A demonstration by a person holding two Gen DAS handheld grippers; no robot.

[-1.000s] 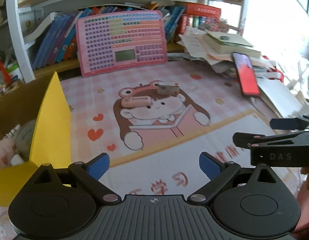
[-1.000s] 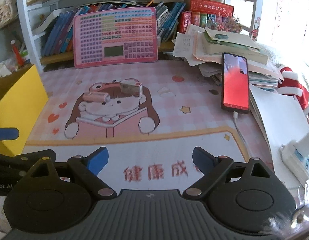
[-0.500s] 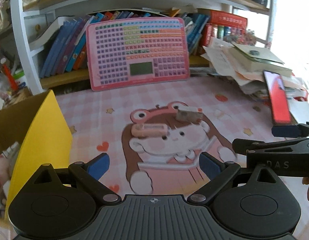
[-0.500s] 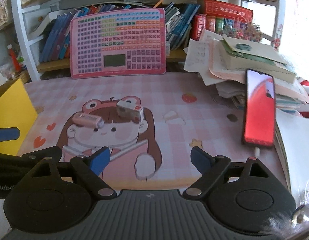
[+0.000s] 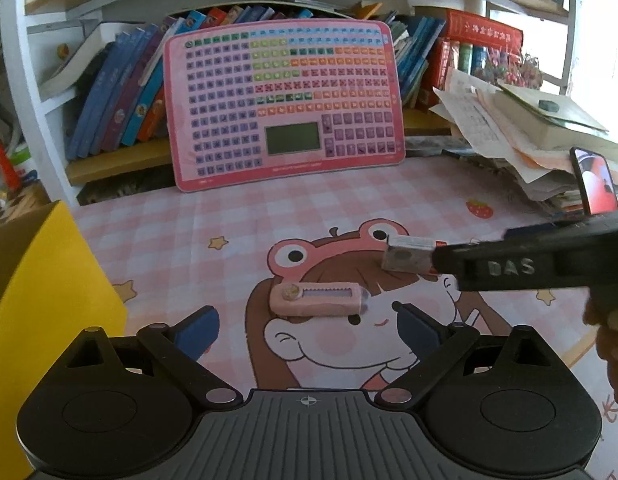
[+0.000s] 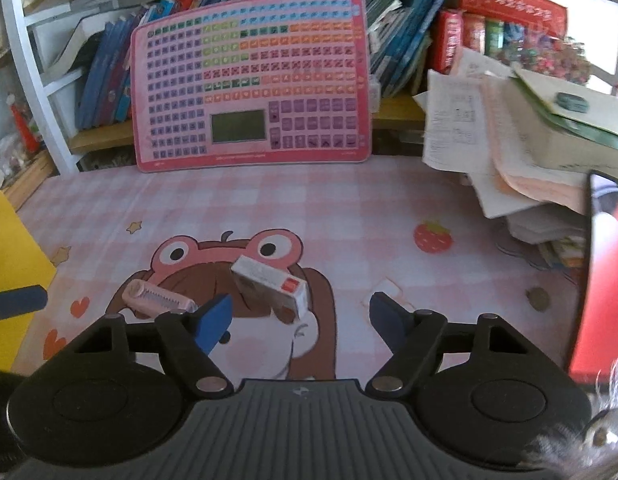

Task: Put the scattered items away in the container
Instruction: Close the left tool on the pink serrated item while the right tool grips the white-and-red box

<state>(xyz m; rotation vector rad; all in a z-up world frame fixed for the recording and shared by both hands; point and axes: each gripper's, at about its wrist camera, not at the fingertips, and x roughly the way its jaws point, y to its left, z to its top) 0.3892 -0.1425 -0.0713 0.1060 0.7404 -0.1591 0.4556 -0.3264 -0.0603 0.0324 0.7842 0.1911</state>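
A pink utility knife (image 5: 319, 305) lies on the cartoon desk mat, just ahead of my open, empty left gripper (image 5: 307, 330). A small white box with a red end (image 5: 409, 258) lies right of it. In the right wrist view the box (image 6: 271, 285) sits between and just ahead of the fingers of my open, empty right gripper (image 6: 301, 316), and the knife (image 6: 157, 299) lies left of it. The yellow container (image 5: 41, 304) stands at the left edge of the mat (image 6: 13, 264).
A pink keyboard-like toy board (image 5: 285, 108) leans on a bookshelf at the back. A stack of papers and books (image 6: 521, 148) and a phone with a red screen (image 6: 601, 272) lie at the right. My right gripper's finger (image 5: 541, 264) crosses the left wrist view.
Both grippers have moved forward over the mat toward the knife and the box, which now lie close to the fingertips. Both stay open.
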